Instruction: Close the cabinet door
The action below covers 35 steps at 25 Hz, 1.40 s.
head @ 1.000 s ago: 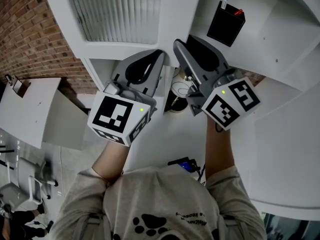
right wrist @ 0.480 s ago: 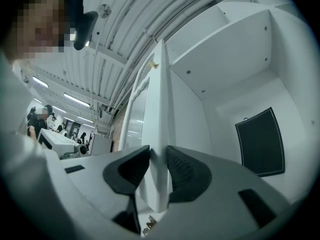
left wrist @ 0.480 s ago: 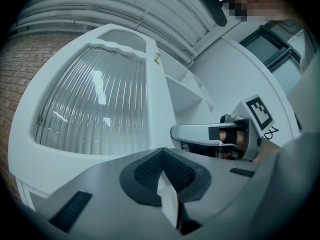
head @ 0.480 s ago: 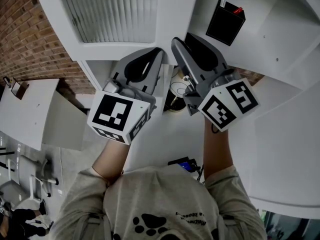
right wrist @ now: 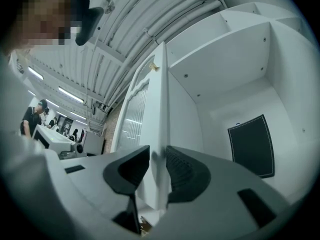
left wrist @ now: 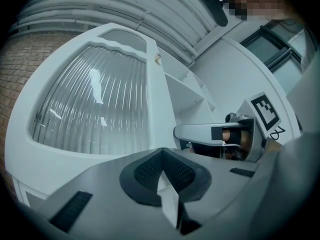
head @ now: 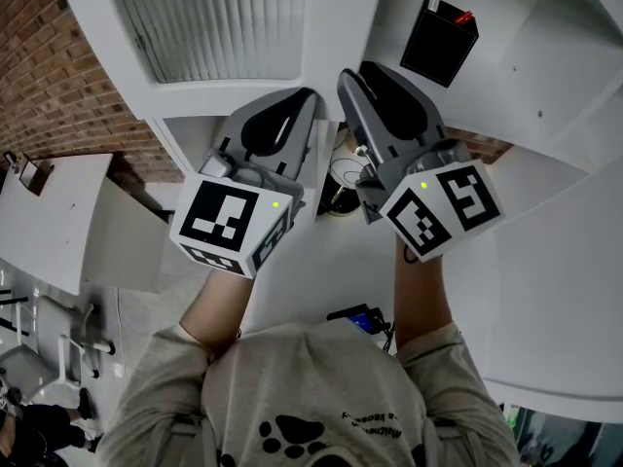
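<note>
The white cabinet door (head: 331, 27), with a ribbed glass pane (head: 224, 27), stands open and edge-on to me. My right gripper (head: 348, 78) has its jaws on either side of the door's free edge (right wrist: 161, 109), shut on it. In the right gripper view the pads (right wrist: 182, 171) pinch that edge. My left gripper (head: 307, 100) hangs just left of it, below the door's bottom rail, shut with nothing between its jaws. In the left gripper view (left wrist: 162, 166) the pads meet, with the pane (left wrist: 95, 104) ahead to the left and the right gripper (left wrist: 235, 136) to the right.
The open cabinet (head: 545, 56) holds a black pen holder (head: 440, 42) on its shelf, also seen in the right gripper view (right wrist: 252, 144). A round cup-like object (head: 346, 175) sits below the grippers. A brick wall (head: 58, 86) and a white table (head: 58, 212) lie left.
The right gripper's marker cube has slid slightly left and down while its jaws stay on the door edge. The door shifts a little left in view. The left gripper has barely moved.
</note>
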Available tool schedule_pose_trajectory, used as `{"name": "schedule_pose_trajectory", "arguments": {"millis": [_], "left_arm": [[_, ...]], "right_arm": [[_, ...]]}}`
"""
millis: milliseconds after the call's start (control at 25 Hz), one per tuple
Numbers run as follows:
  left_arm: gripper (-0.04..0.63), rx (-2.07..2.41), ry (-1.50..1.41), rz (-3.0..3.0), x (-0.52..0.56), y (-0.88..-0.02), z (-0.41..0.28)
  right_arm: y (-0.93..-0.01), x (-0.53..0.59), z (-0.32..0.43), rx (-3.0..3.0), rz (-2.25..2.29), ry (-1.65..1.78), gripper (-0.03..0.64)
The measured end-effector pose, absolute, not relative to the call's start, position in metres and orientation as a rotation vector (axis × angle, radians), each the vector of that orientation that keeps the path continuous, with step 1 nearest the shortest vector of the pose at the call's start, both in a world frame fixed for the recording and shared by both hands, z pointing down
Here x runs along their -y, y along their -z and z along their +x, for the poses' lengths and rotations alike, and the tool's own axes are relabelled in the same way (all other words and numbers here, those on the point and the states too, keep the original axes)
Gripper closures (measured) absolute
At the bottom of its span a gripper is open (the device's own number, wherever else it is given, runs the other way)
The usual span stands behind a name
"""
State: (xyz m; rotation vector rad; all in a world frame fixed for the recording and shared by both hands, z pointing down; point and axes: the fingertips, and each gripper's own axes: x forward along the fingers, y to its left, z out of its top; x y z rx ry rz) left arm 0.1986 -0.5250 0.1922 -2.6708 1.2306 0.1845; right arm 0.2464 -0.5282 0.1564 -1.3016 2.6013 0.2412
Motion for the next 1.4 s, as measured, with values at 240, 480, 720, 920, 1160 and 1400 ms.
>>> {"name": "schedule_pose_trajectory", "arguments": {"millis": [240,480,720,920,1160,1400], "left_arm": [[0.588,-1.237,-0.191,-2.672,0.531,-0.193,0.199],[0.588,-1.238,-0.192,-2.675,0.533,-0.193,0.200],[0.588,-1.235,-0.186,-2.682,0.533,-0.193,0.199],[0.588,-1.237,-0.188,-2.663,0.532,-0.192,0.198],[0.588,-1.237,-0.201,-2.668,0.531,-0.193,0.198],[0.588,-1.240,-0.184,-2.677,0.530,-0.194,0.198]], "right_arm": [[-0.151,0.520,0.250,-2.577,-1.328,-0.282,0.503],[-0.146,0.501,0.249,-2.550,-1.372,-0.354,0.506],[-0.144,0.476,0.247,-2.523,-1.433,-0.429,0.557],[-0.150,0.451,0.244,-2.504,-1.506,-0.511,0.583],[-0.173,0.431,0.241,-2.522,-1.552,-0.453,0.597],[-0.191,0.417,0.231,-2.555,-1.586,-0.422,0.598]]}}
